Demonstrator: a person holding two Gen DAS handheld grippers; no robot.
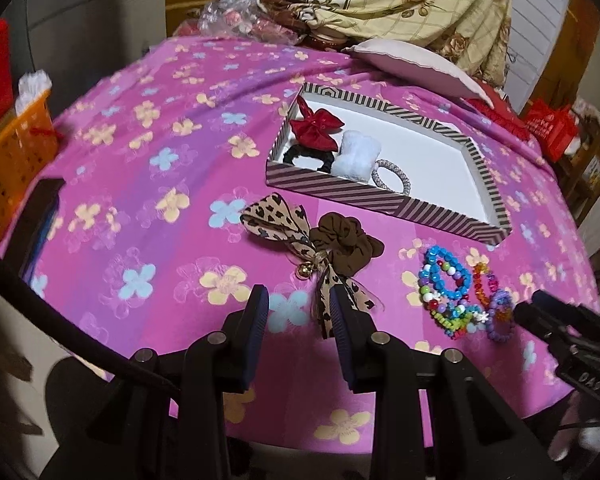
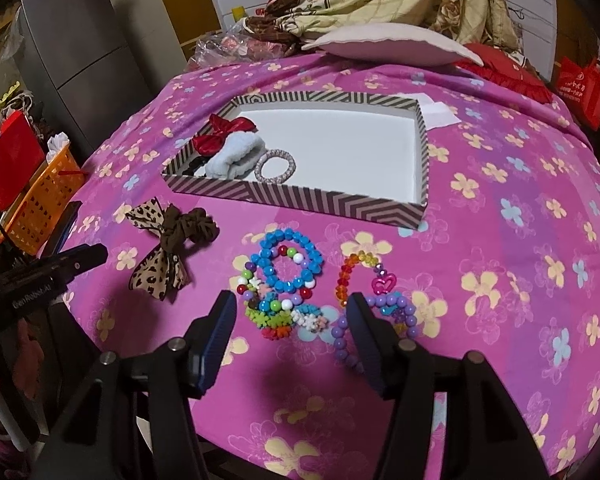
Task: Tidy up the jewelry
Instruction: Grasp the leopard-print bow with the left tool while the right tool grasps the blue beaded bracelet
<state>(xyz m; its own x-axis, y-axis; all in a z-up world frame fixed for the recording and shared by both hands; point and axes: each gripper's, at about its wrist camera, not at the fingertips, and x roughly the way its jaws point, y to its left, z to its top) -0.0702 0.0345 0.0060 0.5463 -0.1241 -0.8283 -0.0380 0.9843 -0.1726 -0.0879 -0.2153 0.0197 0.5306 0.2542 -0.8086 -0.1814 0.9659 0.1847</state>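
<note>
A pink flower-print cloth [image 2: 500, 240] covers the worktop. On it sits a shallow striped cardboard tray with a white floor [image 2: 340, 204], holding at its left end a red satin bow [image 2: 220, 138], a pale blue fluffy scrunchie [image 2: 236, 154], a black scrunchie [image 1: 308, 156] and a silver beaded hair ring [image 2: 276, 170]. Near the tray's left corner lie a leopard-print ribbon bow [image 1: 276, 220] and a brown fabric scrunchie [image 1: 346, 246], touching each other. To their right lies a heap of colourful plastic bead bracelets [image 2: 288, 276]. The left hand-held gripper [image 1: 298, 316] has its jaws apart, its right finger over the ribbon's near tail. The right hand-held gripper [image 2: 292, 320] is also spread, straddling the near bracelets.
</note>
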